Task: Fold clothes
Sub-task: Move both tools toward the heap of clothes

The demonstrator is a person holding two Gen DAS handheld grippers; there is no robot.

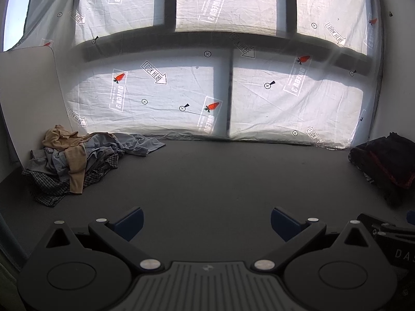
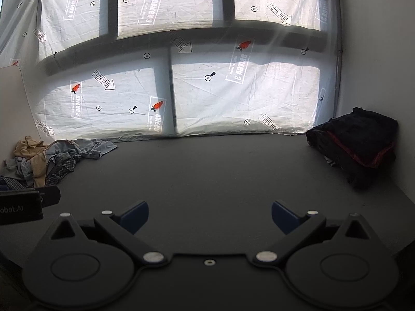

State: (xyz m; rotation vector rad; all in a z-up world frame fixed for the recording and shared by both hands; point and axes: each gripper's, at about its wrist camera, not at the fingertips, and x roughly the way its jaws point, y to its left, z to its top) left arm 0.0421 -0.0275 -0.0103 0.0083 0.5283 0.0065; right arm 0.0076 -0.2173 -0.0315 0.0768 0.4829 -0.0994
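- Blue pads on the left gripper (image 1: 206,223) sit closest to its camera, spread wide apart with nothing between them.
- Same for the right gripper (image 2: 210,216): its two jaws are wide apart and hold nothing.
- Both grippers hang over the bare middle of the dark table (image 1: 220,176), side by side. A bit of the left gripper shows at the left edge of the right camera's view.
- Clothes that look not yet folded make a messy pile (image 1: 75,163) in the far left corner of the table, up against the window sheet (image 1: 155,96).
- On top of the pile lies a tan piece (image 1: 75,155). It hangs down toward the near side of the pile, so its long way runs from the window toward the grippers.
- Under it are blue-grey cloth and a checked shirt (image 1: 52,189), all bunched up.
- A dark bundle with a red edge (image 2: 360,142) sits in the far right corner of the table. It looks folded already, I think.
- The pile is ahead and to the left of both grippers, and well apart from them.
- The left gripper is nearer the pile, so I think it should reach first, likely for the tan piece, and pull it to the middle of the table.
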